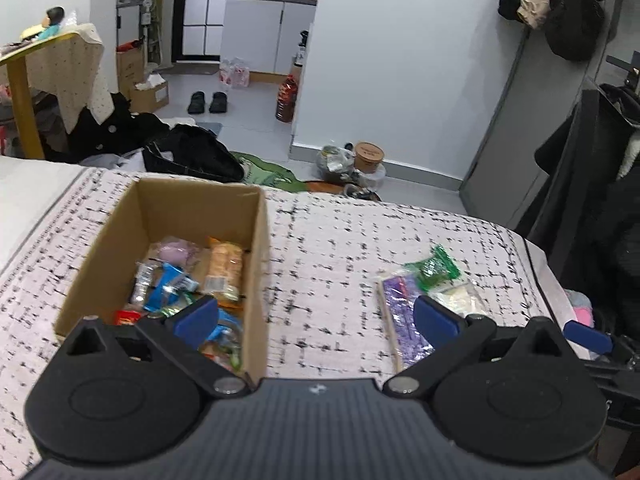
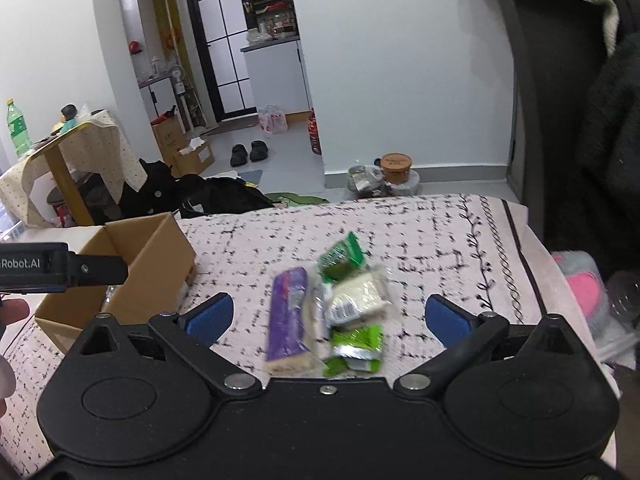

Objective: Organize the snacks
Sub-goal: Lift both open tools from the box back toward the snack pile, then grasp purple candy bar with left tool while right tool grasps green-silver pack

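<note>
A cardboard box (image 1: 256, 240) stands on the patterned bedspread and holds several snack packets (image 1: 224, 268). My left gripper (image 1: 316, 316) is open and empty, hovering beside the box's right wall. To its right lie a purple packet (image 1: 402, 316), a green packet (image 1: 434, 266) and a pale one (image 1: 460, 296). In the right wrist view my right gripper (image 2: 328, 318) is open above this pile: the purple packet (image 2: 288, 312), a dark green packet (image 2: 340, 258), a white wrapped snack (image 2: 360, 296) and a light green packet (image 2: 356, 348). The box (image 2: 148, 256) sits at left.
The bed ends just beyond the snacks, with floor clutter past it: black bags (image 1: 192, 156), a paper tub (image 1: 368, 156), slippers (image 1: 208, 102). Dark coats (image 2: 608, 160) hang at right. A pink item (image 2: 582, 284) lies by the bed's right edge. The other gripper's body (image 2: 60, 268) reaches over the box.
</note>
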Tool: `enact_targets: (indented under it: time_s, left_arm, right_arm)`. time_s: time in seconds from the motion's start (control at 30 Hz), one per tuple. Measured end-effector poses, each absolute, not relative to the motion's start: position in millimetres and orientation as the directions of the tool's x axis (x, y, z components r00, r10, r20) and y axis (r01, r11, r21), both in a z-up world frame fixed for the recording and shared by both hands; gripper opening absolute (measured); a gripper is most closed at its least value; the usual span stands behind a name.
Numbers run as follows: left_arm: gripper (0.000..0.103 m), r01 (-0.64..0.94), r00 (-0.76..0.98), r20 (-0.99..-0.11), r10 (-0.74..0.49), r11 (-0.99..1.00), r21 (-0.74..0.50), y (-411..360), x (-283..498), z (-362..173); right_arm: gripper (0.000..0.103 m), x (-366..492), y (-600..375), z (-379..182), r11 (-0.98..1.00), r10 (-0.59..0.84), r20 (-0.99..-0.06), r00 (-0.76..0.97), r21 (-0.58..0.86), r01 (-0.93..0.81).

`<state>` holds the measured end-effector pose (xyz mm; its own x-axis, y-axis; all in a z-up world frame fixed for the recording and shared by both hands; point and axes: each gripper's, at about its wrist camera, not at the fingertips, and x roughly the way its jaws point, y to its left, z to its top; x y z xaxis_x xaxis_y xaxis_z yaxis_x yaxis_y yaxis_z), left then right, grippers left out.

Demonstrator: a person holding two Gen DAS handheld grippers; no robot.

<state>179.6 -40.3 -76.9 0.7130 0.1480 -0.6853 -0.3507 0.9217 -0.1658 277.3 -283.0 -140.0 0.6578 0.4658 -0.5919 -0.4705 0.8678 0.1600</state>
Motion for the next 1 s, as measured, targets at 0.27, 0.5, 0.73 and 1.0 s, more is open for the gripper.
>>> enact_targets:
  time_s: [0.27,0.5,0.73,1.0]
  left_arm:
    - [0.103,-0.309,0.706,-0.700,0.106,0.935,-0.171,-65,191,-89]
    - [0.102,-0.276,0.705,-0.708,0.053,0.939,-0.205,-78,205,-101]
    - [0.099,-0.245,0.700,-0.714,0.010,0.942,-0.228,-85,220,-120]
    - [0.086,-0.229,0.673,-0.739,-0.034,0.940,-0.252,-87,243,-152]
  right_arm:
    - [0.103,284,-300,-154,0.875,0.458,-0.629,0.628,0.194,-0.444]
    - [0.103,290,-310,-166,0.888,0.438,-0.653,0.618,0.207,-0.410]
    - [0.089,301,-309,-184,0.888,0.443,-0.680,0.584,0.247,-0.387]
    - [0.065,317,-302,-197,0.876,0.464,-0.705,0.537,0.274,-0.397]
